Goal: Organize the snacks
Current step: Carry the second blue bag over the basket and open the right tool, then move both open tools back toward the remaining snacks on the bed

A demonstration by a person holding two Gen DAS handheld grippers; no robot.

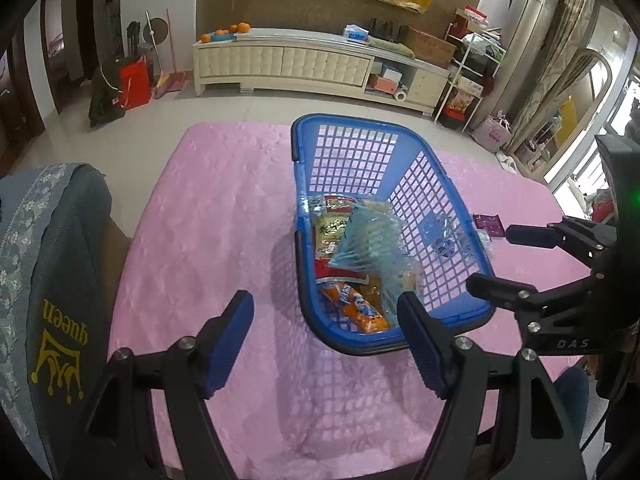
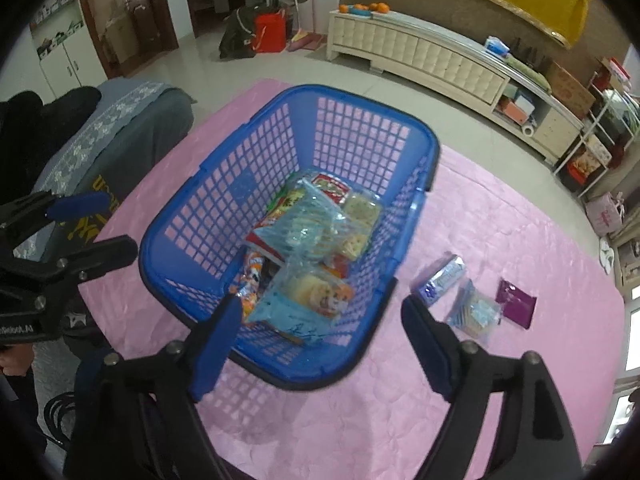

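A blue plastic basket [image 1: 344, 121] [image 2: 345, 92] stands on the pink tablecloth [image 1: 216, 220] [image 2: 480, 384] and holds several snack packets. Among them are an orange packet [image 1: 354, 306] and a clear blue packet [image 1: 368, 240] [image 2: 308, 300]. My right gripper [image 2: 320, 306] [image 1: 502, 258] hangs open over the basket's near end, and the clear packet lies below, free of its pads. My left gripper [image 1: 324, 304] [image 2: 102, 226] is open and holds nothing, at the basket's near left corner. Right of the basket lie a blue-white wrapper [image 2: 440, 276], a clear packet [image 2: 474, 312] and a purple packet [image 2: 516, 304] [image 1: 488, 226].
A chair with a grey cover [image 1: 60, 280] [image 2: 120, 140] printed with a crown stands at the table's left side. Beyond the table are tiled floor and a long cream cabinet [image 1: 288, 64] [image 2: 420, 52]. Open pink cloth lies left of the basket and in front of it.
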